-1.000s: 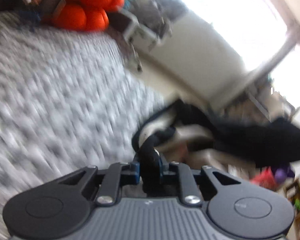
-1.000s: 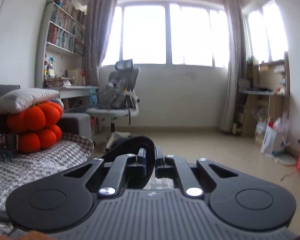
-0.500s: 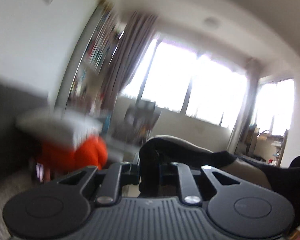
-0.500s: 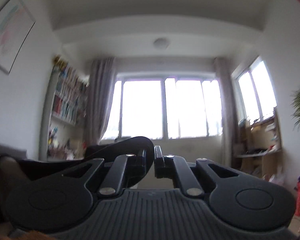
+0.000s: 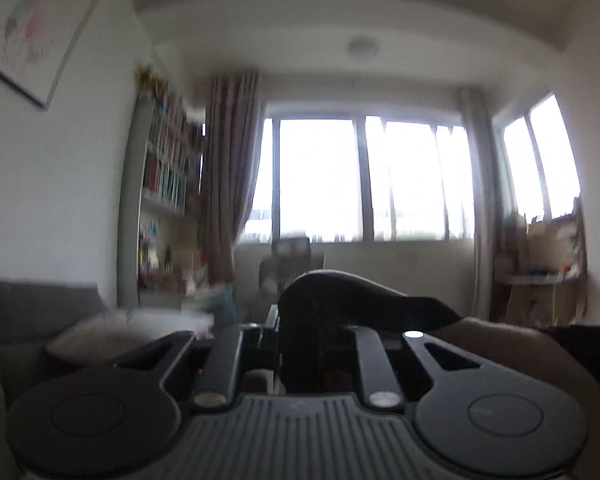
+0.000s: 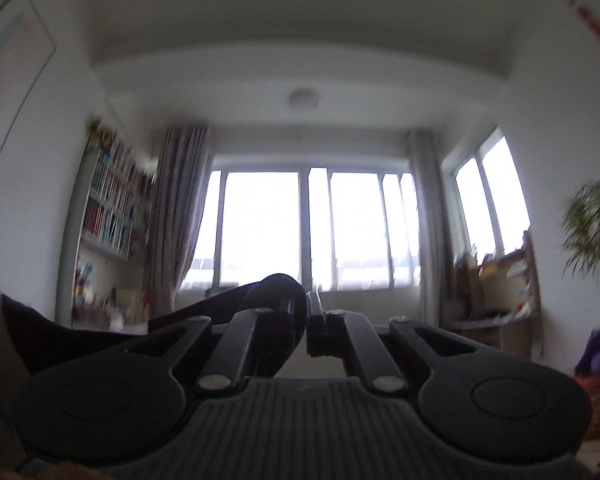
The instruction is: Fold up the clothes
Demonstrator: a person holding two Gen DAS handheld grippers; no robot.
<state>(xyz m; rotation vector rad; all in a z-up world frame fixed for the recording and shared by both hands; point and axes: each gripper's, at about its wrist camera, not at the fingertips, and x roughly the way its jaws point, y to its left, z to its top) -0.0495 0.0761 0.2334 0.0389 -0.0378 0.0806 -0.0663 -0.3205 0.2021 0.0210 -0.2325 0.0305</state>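
Observation:
A dark garment with a pale lining (image 5: 364, 304) is pinched in my left gripper (image 5: 300, 340); its fold bulges up between the shut jaws and trails off to the right. My right gripper (image 6: 306, 312) is shut on another edge of the same dark garment (image 6: 235, 304), which stretches away to the left. Both grippers are raised high and point level toward the windows. The rest of the garment hangs below, out of view.
A grey sofa with a pale cushion (image 5: 99, 332) is at the lower left. A bookshelf (image 5: 167, 200), curtains and an office chair (image 5: 287, 272) stand by the windows. Shelves (image 6: 496, 288) and a plant (image 6: 592, 224) are at the right.
Both grippers have lifted the garment from over the patterned bed up to window height. The left view swung from looking down at the bed to level.

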